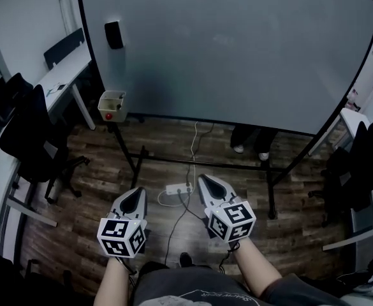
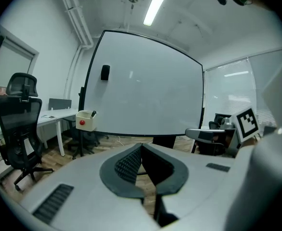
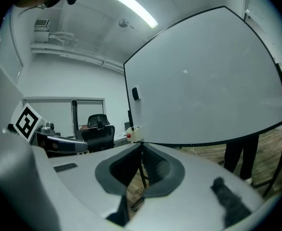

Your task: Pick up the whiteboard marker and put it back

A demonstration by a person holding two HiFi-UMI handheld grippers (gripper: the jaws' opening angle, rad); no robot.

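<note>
Whiteboard marker (image 2: 94,113) sits in the box (image 2: 85,121) — left gripper (image 1: 139,192) and right gripper (image 1: 203,179), jaws together, point forward.

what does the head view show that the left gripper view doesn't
Only the head view: the power strip and cables on the wood floor, someone's shoes behind the board's stand, and the marker cube on the left gripper.
Only the left gripper view: the ceiling light, and that gripper's fingers close up, tips together with nothing between them.
Both: the whiteboard, the black block stuck on it, the small box with a red spot, and a black office chair.
</note>
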